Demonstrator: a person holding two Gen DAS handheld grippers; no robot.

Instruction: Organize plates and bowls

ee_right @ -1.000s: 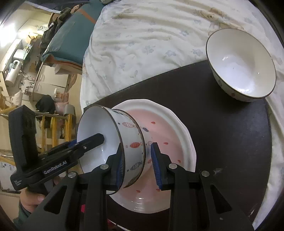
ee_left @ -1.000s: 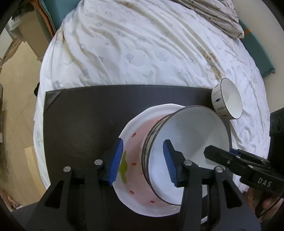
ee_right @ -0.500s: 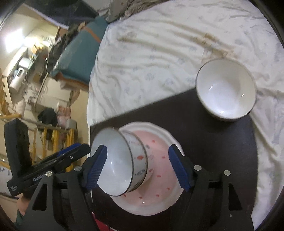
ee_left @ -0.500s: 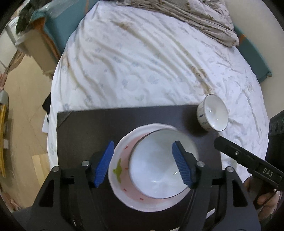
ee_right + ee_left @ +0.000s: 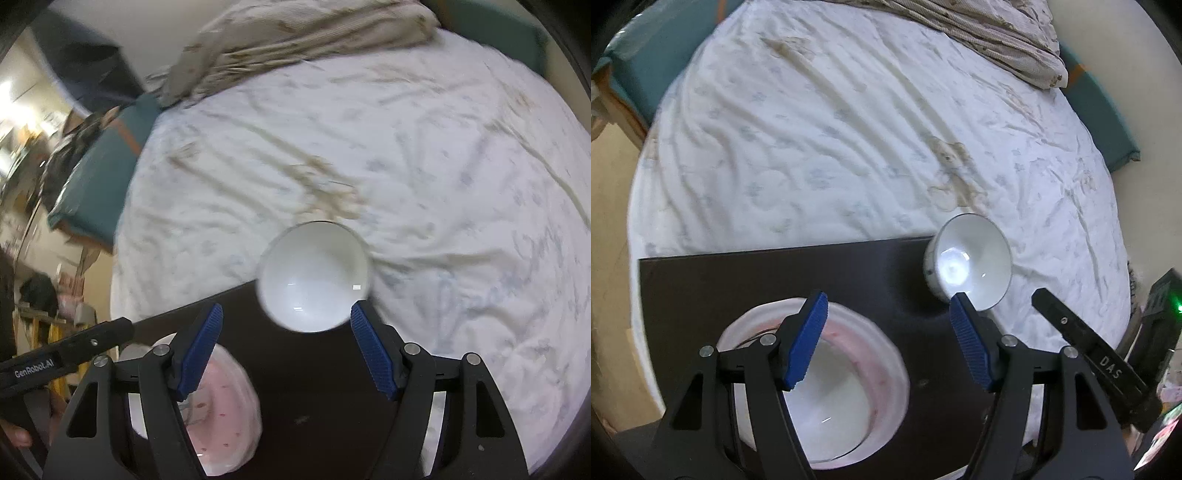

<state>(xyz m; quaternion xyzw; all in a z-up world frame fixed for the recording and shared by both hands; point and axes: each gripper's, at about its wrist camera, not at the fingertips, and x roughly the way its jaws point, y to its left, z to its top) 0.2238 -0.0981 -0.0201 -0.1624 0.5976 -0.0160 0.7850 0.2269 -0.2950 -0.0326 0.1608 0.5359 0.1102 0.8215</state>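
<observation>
One bowl (image 5: pixel 827 398) sits nested in the pink plate (image 5: pixel 890 373); second bowl (image 5: pixel 314 277) on the dark board's (image 5: pixel 314 387) far corner beyond the plate; both claws — left claw (image 5: pixel 888 341), right claw (image 5: pixel 284 350) — spread, empty; right should straddle that rim squarely, pinch one wall, lift level — likely to nest it.

Left wrist view: white letters "DAS" legible on black finger of my right gripper (image 5: pixel 1071 325), lower right of frame. Right wrist view: white lettering "GenRobot.AI" on black finger of my left gripper (image 5: pixel 74 350), lower left of frame. No other text, numbers or signs legible.
</observation>
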